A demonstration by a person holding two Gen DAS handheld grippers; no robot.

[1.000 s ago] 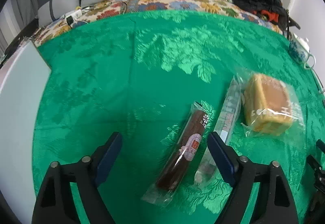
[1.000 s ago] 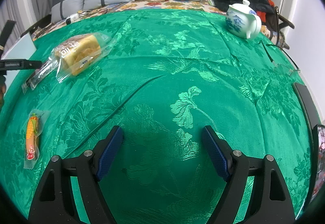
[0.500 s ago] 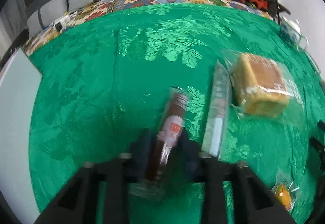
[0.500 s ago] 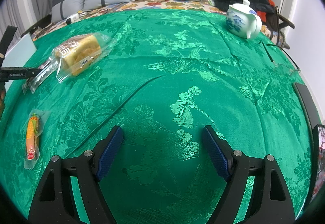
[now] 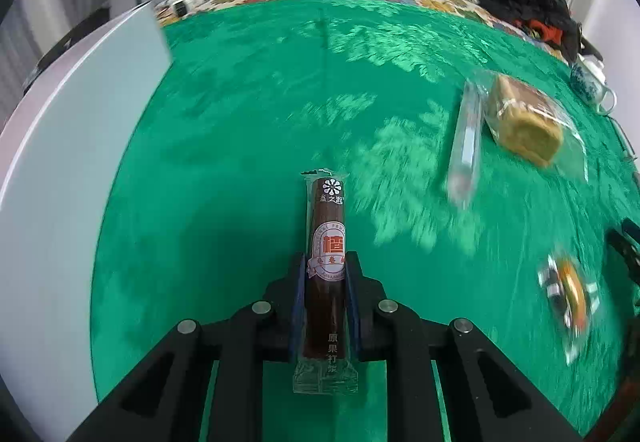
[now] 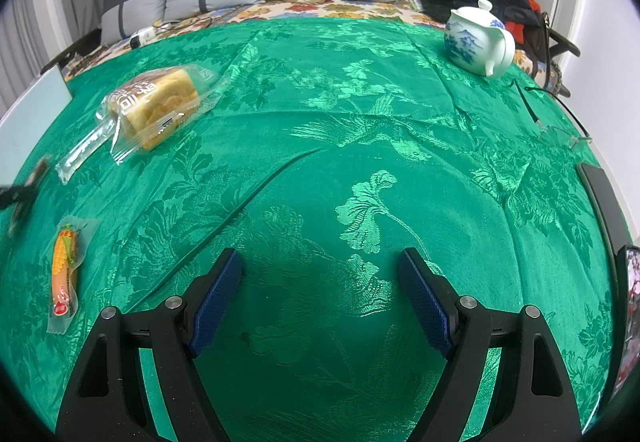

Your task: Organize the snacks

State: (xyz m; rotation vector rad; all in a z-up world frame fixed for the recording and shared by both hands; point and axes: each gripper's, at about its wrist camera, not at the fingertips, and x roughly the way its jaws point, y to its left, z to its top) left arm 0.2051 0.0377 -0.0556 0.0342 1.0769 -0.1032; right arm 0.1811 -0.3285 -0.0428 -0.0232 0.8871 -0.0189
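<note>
Left wrist view, left to right: a pale board (image 5: 72, 145) fills the left edge, its outer side cut off by the lens rim. At lower centre the left gripper (image 5: 325, 266) is clenched on a brown roll (image 5: 328, 242) in clear wrap, which points up the frame above the green cloth (image 5: 240, 121); its lower end lies between the finger bases. To the right, blurred, lie a clear sleeve (image 5: 464, 145) whose contents cannot be made out, just beside a wrapped loaf (image 5: 526, 119); a smeared orange packet (image 5: 570, 292) sits at lower right, and a teapot (image 5: 588, 85) is half cut off at the right edge. Right wrist view, left to right: a corn sausage (image 6: 66, 266) at lower left, the loaf at upper left, the right gripper (image 6: 320, 274) released and empty at lower centre, glasses (image 6: 560, 125) faint at right.
</note>
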